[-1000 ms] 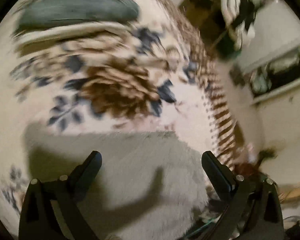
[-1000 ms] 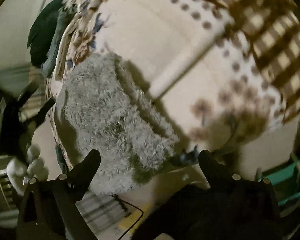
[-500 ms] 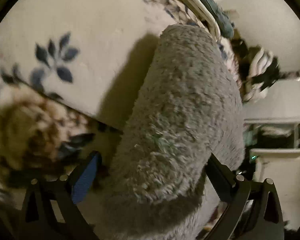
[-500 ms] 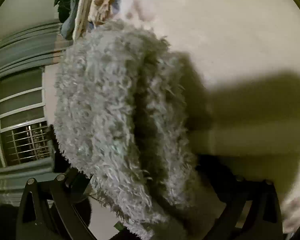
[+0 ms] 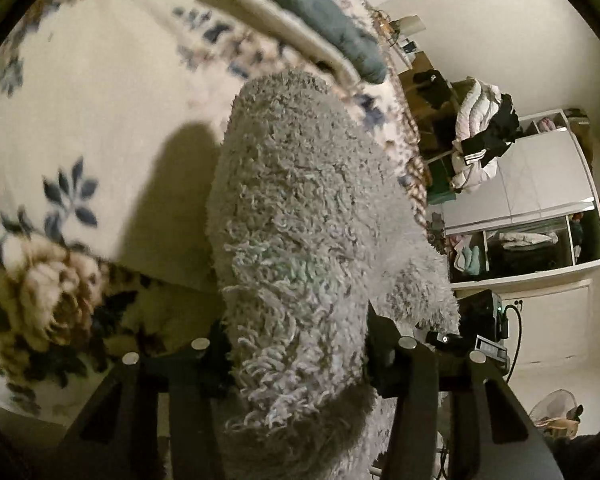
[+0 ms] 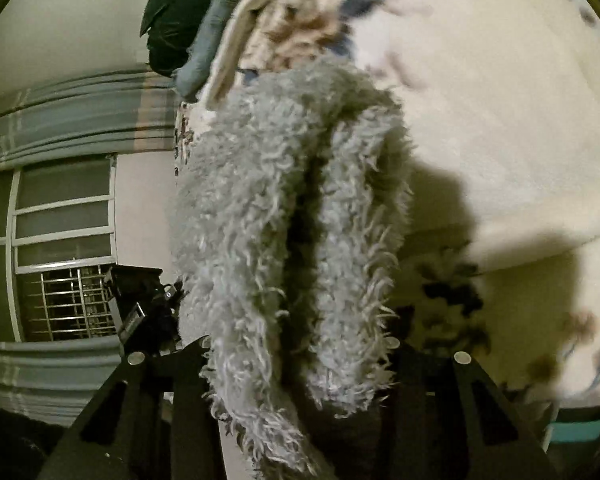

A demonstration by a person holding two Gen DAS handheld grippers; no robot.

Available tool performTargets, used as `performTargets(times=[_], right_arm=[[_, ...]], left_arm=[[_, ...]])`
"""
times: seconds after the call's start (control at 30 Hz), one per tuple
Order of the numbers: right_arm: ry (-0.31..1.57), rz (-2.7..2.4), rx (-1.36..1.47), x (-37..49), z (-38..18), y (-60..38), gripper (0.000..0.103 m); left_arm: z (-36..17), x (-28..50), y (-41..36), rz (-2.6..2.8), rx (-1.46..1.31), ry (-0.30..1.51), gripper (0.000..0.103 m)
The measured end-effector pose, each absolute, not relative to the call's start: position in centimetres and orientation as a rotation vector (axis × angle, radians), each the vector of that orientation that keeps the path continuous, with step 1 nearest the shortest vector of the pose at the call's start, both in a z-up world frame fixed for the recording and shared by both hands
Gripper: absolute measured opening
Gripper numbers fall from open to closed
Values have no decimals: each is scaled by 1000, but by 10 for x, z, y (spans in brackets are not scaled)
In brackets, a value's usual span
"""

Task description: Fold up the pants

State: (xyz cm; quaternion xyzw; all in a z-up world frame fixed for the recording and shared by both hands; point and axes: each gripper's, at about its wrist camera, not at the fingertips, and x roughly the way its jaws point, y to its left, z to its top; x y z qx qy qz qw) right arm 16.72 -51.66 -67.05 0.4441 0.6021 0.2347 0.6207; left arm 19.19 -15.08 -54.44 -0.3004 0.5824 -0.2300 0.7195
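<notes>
Cream bedding printed with blue leaves and brown flowers (image 5: 60,184) fills the background of both wrist views, spread over a bed. At its far end a folded blue-grey cloth (image 5: 324,36) is stacked on a cream one (image 5: 276,28). Beyond the bed edge, in the left wrist view, a white wardrobe with open shelves (image 5: 540,200) is seen, with a heap of white and black clothes (image 5: 480,132) beside it. In the right wrist view a barred window (image 6: 64,268) and a grey striped curtain (image 6: 72,112) are seen on the left, and a dark bag or garment (image 6: 176,16) lies near the stacked cloths.

The pants (image 5: 300,240), made of shaggy grey fleece, are stretched between the two tools above the bedding, and a dark shadow is cast on the cover beside them. In the right wrist view the pants (image 6: 284,240) are seen doubled into two long layers with a dark gap running between them.

The left hand-held gripper (image 5: 296,344) is closed narrowly on the near end of the pants, with fleece bulging out over both fingers. The right hand-held gripper (image 6: 296,344) is likewise clamped on the fleece, both layers being gathered between its fingers and the fingertips being hidden by the pile. The other tool (image 6: 148,312) is visible as a dark shape at the left of the right wrist view, just beside the fabric.
</notes>
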Motion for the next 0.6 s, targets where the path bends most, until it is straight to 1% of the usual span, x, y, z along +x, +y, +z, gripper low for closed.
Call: performTargets(times=[0.13, 0.23, 0.33, 0.43, 0.5, 0.6], right_arm=[[1366, 545, 1002, 186, -621, -524, 42], [1333, 549, 972, 225, -582, -527, 42], [1291, 547, 950, 293, -546, -521, 42], [1241, 542, 953, 375, -519, -516, 42], [1215, 548, 956, 429, -509, -511, 42], [1201, 552, 967, 509, -506, -503, 42]], left_arm=[[-507, 222, -154, -511, -652, 1236, 45], [-476, 263, -157, -519, -647, 1180, 45], [-449, 324, -151, -525, -650, 1120, 45], [-436, 386, -146, -528, -664, 1076, 45], [-431, 439, -139, -519, -673, 1050, 45], [-439, 513, -122, -495, -686, 1030, 45]])
